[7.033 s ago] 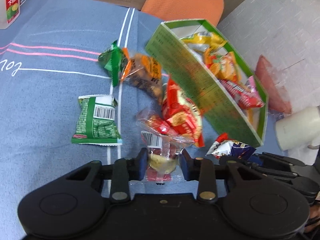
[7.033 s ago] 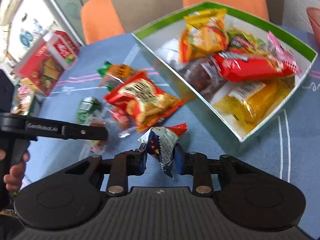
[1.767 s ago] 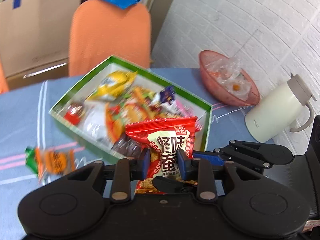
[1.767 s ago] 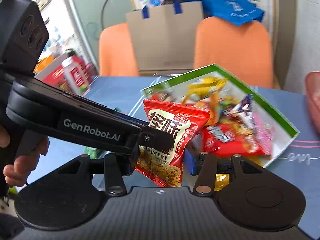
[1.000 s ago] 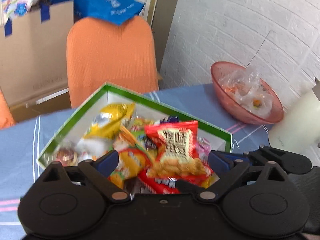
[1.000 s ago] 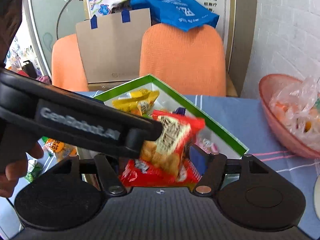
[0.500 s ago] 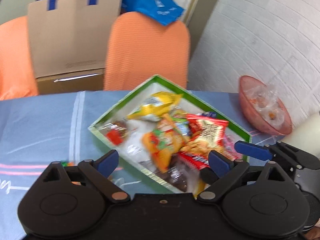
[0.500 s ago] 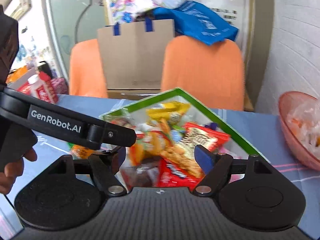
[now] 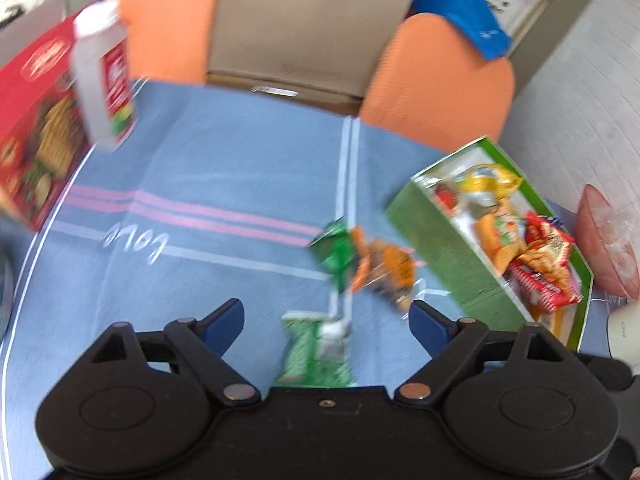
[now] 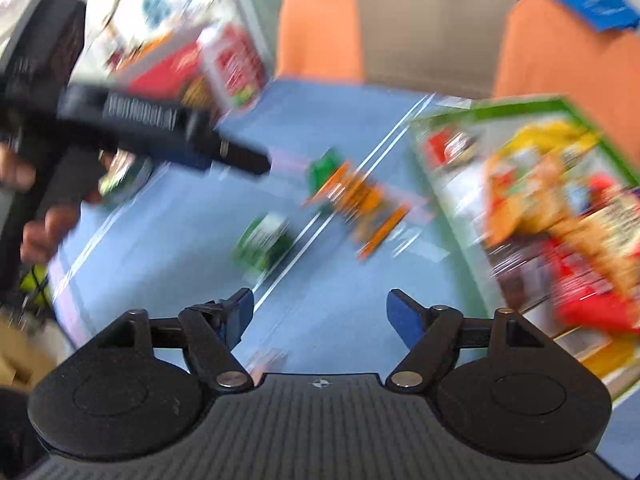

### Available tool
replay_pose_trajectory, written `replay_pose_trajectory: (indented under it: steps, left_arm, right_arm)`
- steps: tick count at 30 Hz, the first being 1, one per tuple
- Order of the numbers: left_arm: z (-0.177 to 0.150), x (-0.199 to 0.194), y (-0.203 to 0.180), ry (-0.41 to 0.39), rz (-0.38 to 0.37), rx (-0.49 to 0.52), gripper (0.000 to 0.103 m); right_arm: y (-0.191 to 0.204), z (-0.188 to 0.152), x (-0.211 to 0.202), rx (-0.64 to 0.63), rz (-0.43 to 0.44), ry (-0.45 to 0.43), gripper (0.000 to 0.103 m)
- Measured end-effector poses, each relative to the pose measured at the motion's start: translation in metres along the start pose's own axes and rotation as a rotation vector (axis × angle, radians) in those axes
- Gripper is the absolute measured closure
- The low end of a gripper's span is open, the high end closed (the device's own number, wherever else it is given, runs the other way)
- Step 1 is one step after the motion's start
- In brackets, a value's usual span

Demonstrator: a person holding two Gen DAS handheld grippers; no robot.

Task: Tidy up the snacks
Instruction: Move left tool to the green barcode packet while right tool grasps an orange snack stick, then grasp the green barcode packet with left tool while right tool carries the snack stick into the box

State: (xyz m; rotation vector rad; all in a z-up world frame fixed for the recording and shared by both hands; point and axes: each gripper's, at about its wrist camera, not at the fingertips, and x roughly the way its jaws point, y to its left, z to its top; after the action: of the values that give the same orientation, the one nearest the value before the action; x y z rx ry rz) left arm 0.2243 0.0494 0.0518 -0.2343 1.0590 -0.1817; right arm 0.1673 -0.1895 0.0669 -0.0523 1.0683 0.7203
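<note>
Left tool (image 9: 326, 322): spread, empty | right tool (image 10: 320, 312): spread, empty | green packet (image 9: 316, 354): flat on bench (image 9: 224, 168), long axis along white stripe.

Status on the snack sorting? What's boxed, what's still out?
Mostly done: the green cardboard box holds a pile of packets, including the red crisp bag. Nothing in hand: left gripper and right gripper are both open and empty. Left on the blue tablecloth: the orange packet with green end and the green barcode packet.

blue tablecloth (image 9: 224, 168) | green box (image 9: 448, 248) | loose packets, maybe three (image 9: 384, 268) | red carton (image 9: 36, 128)
</note>
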Motion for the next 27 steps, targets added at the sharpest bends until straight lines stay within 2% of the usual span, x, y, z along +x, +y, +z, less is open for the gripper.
replay_pose_trajectory:
  steps: [3,5,10,12,14,15,16,21,22,24,27]
  left_arm:
    - [-0.01,0.001,0.013,0.026,0.0,-0.02,0.0]
    - [-0.016,0.004,0.017,0.04,-0.002,-0.018,0.0]
    - [-0.023,0.019,0.014,0.056,0.003,0.002,0.0]
    - [-0.024,0.028,0.012,0.073,0.015,0.013,0.0]
    - [-0.025,0.035,0.008,0.08,0.017,0.027,0.0]
    - [-0.025,0.038,0.006,0.083,0.016,0.034,0.0]
    - [-0.025,0.041,0.004,0.089,0.015,0.042,0.0]
    - [-0.024,0.052,0.0,0.112,0.012,0.057,0.002]
    - [-0.024,0.054,0.0,0.115,0.011,0.056,0.004]
    - [-0.024,0.058,0.001,0.118,0.008,0.051,0.018]
    - [-0.022,0.063,0.0,0.114,0.008,0.031,0.048]
  right_arm:
    - [0.017,-0.007,0.015,-0.017,0.05,0.072,0.0]
    - [0.027,-0.01,0.022,-0.042,0.074,0.113,0.007]
    - [0.038,-0.025,0.034,-0.078,0.058,0.193,0.011]
    - [0.038,-0.029,0.037,-0.079,0.026,0.21,0.022]
    - [0.036,-0.031,0.036,-0.069,0.008,0.202,0.055]
    - [0.034,-0.031,0.035,-0.058,-0.003,0.204,0.067]
    - [0.031,-0.032,0.034,-0.047,-0.027,0.193,0.071]
    - [0.014,-0.03,0.025,0.042,-0.155,0.122,0.071]
    - [0.012,-0.03,0.022,0.061,-0.169,0.105,0.071]
    - [0.006,-0.028,0.018,0.085,-0.18,0.08,0.07]
    - [0.004,-0.028,0.018,0.104,-0.182,0.074,0.069]
